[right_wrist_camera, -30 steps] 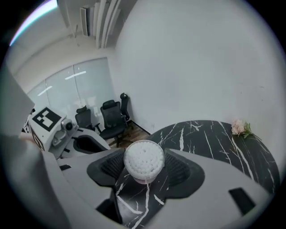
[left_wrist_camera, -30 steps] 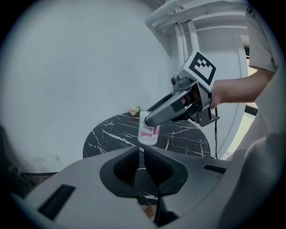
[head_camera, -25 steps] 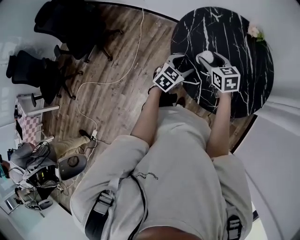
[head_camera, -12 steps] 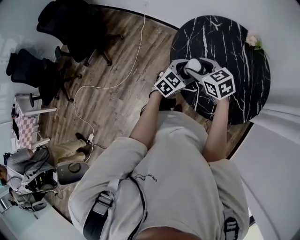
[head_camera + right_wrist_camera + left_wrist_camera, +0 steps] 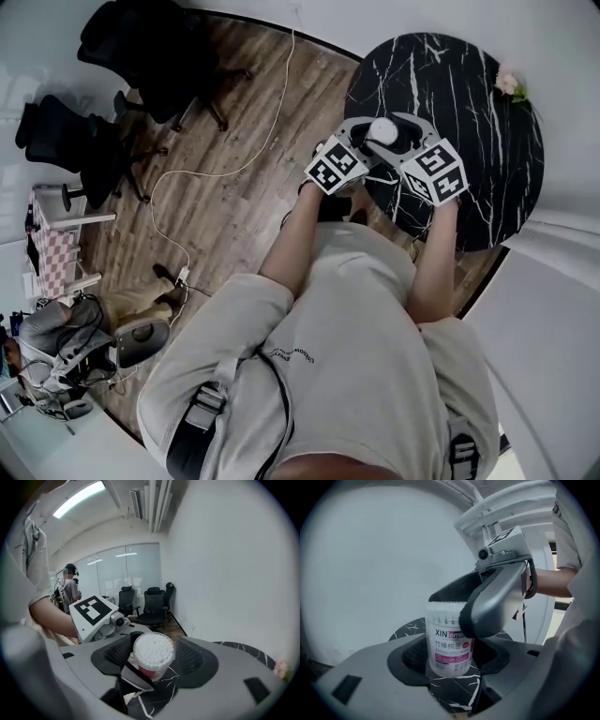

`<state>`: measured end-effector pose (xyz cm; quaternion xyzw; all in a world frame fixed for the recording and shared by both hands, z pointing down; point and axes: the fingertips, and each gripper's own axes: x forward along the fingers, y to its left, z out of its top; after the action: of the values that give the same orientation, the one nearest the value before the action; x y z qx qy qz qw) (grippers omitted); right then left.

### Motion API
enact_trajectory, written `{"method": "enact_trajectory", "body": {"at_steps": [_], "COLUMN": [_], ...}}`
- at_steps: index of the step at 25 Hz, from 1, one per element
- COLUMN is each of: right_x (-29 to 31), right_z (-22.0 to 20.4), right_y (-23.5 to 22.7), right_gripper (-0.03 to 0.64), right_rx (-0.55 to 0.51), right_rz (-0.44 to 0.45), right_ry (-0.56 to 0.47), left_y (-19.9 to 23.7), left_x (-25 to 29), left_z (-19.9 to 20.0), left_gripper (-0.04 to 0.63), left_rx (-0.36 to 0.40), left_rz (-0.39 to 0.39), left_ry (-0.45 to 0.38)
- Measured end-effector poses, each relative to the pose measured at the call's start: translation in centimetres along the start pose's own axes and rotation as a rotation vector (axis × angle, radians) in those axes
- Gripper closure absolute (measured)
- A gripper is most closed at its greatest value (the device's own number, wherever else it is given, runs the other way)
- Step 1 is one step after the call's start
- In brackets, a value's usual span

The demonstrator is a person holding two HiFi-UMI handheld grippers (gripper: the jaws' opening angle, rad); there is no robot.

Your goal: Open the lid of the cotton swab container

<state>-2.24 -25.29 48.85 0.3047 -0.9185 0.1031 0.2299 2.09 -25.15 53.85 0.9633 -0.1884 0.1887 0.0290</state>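
**Head view: left claw joins right claw on the container**

Nearest, the left claw's jaws have just been closing; their pads look pressed on the container's lower body. Above them the right claw, clamped round the top, has brought it in from farther out on the black tabletop to its near edge. The clear lid looks still on, swab heads showing through. With the body braced, I judge the right claw can now work the lid off.
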Motion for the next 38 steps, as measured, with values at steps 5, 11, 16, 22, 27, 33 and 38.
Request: {"method": "enact_trajectory", "body": {"at_steps": [5,11,16,22,27,33,38], "right_x": [0.4,0.4,-0.1,-0.1,-0.8,-1.4,-2.1], "right_z": [1.0,1.6,1.4,1.2,2.1,2.3,3.5], "right_y": [0.3,0.3,-0.1,-0.2,-0.6,-1.1,-1.0], "right_gripper": [0.314,0.316,0.319,0.321,0.324,0.322,0.324], "right_rx": [-0.076,-0.082,-0.027,0.046,0.179,0.128,0.017], "right_rz": [-0.020,-0.032,-0.024,-0.024,0.014,-0.021,-0.077], "right_ry": [-0.058,-0.121,-0.139,-0.117,-0.183,-0.212,-0.213], "left_y": [0.3,0.6,0.3,0.2,0.0,-0.2,0.0], "left_x": [-0.4,-0.9,-0.5,-0.7,-0.4,0.0,-0.3], "left_z": [0.1,0.4,0.3,0.1,0.4,1.1,1.1], "left_gripper": [0.325,0.325,0.327,0.327,0.328,0.328,0.328], "left_rx": [-0.018,-0.002,0.015,0.017,0.021,0.012,0.000], "left_rz": [0.002,0.016,0.008,-0.002,-0.012,-0.026,-0.021], "left_ry": [-0.006,-0.013,-0.005,0.013,-0.004,-0.016,-0.008]}}
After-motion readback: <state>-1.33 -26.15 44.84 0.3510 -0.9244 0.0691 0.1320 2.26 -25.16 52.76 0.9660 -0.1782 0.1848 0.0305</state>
